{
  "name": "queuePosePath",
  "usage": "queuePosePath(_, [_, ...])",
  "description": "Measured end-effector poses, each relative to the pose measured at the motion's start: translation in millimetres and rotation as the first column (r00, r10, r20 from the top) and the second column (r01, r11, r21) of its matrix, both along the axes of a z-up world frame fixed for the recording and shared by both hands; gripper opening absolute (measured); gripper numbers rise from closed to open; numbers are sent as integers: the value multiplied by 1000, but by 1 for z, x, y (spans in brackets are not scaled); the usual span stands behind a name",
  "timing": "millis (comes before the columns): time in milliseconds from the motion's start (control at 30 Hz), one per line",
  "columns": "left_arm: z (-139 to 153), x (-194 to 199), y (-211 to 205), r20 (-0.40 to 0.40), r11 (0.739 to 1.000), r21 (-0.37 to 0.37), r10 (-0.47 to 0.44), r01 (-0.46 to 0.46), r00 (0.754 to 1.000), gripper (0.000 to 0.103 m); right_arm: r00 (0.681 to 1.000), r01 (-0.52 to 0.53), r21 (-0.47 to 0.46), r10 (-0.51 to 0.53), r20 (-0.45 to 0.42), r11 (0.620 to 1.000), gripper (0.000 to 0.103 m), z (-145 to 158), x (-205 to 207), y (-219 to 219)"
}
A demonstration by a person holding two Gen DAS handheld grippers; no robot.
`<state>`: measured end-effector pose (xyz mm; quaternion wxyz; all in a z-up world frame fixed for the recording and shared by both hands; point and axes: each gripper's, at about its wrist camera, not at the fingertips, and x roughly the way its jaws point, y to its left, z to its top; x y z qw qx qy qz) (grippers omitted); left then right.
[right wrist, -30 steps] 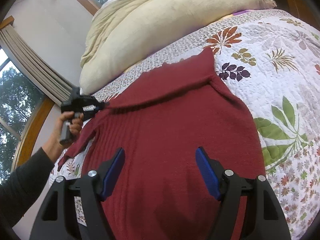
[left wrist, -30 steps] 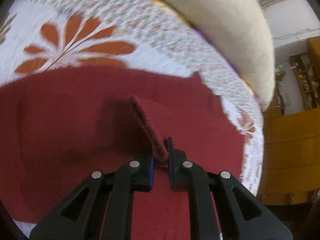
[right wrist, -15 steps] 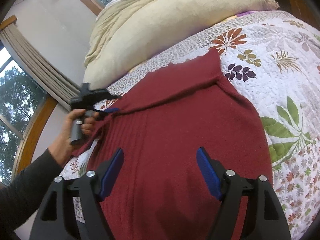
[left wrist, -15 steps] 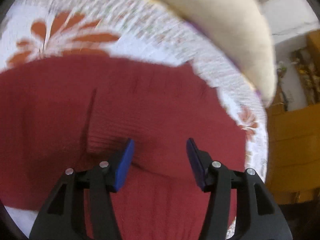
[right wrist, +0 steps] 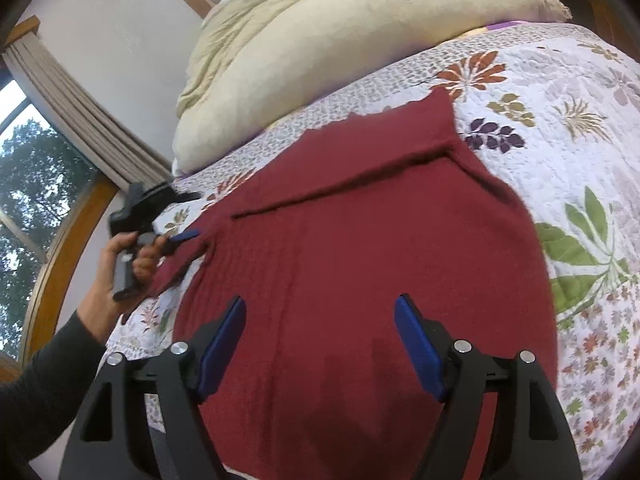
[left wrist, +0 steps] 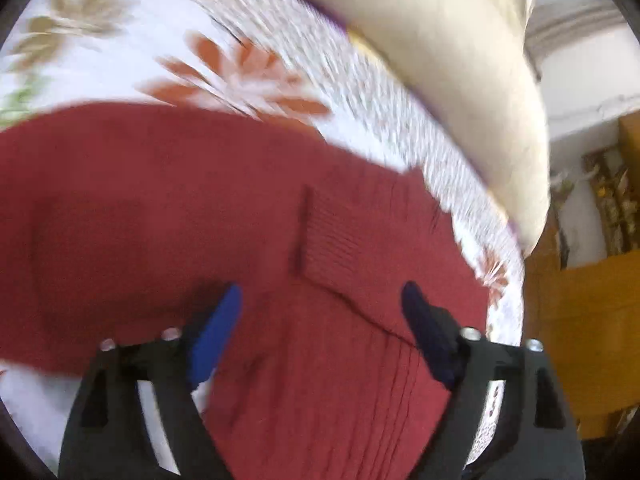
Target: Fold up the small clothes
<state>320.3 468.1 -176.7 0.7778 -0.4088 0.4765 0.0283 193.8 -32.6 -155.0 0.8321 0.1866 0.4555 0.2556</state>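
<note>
A dark red knit sweater (right wrist: 360,240) lies spread on a floral quilt (right wrist: 560,92), with one sleeve folded across its upper part. The folded sleeve's ribbed cuff (left wrist: 340,232) rests flat on the body in the left wrist view. My left gripper (left wrist: 320,312) stands open just above the sweater (left wrist: 160,220), holding nothing. From the right wrist camera that left gripper (right wrist: 176,216) shows at the sweater's left edge in a person's hand (right wrist: 124,264). My right gripper (right wrist: 320,332) hovers open over the sweater's lower part.
A large cream pillow (right wrist: 340,40) lies along the far side of the bed. Curtains and a window (right wrist: 36,168) are at the left. Wooden furniture (left wrist: 580,320) stands beyond the bed's right edge in the left wrist view.
My left gripper, shut on the sleeve cuff a second ago, has opened and let it drop flat onto the sweater, then pulled back toward the left edge. The right gripper has barely moved.
</note>
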Motion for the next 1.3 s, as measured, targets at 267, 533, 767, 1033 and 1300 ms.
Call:
queuePosePath(267, [30, -187, 149, -32, 921, 39, 389, -388, 921, 89, 998, -54, 36, 56, -31, 998, 80, 2, -18, 18])
queuePosePath(533, [3, -249, 188, -99, 839, 2, 542, -544, 835, 89, 995, -92, 44, 93, -31, 995, 81, 15, -24, 39])
queuePosePath(767, [-15, -245, 220, -142, 802, 57, 596, -595, 790, 60, 996, -94, 35, 94, -5, 995, 82, 26, -29, 44])
queuePosePath(1033, [47, -215, 226, -48, 816, 156, 568, -556, 821, 7, 996, -84, 39, 86, -31, 996, 82, 19, -24, 37])
queuePosePath(1300, [210, -92, 113, 245, 881, 340, 254, -329, 935, 6, 999, -43, 65, 44, -10, 997, 82, 29, -12, 21])
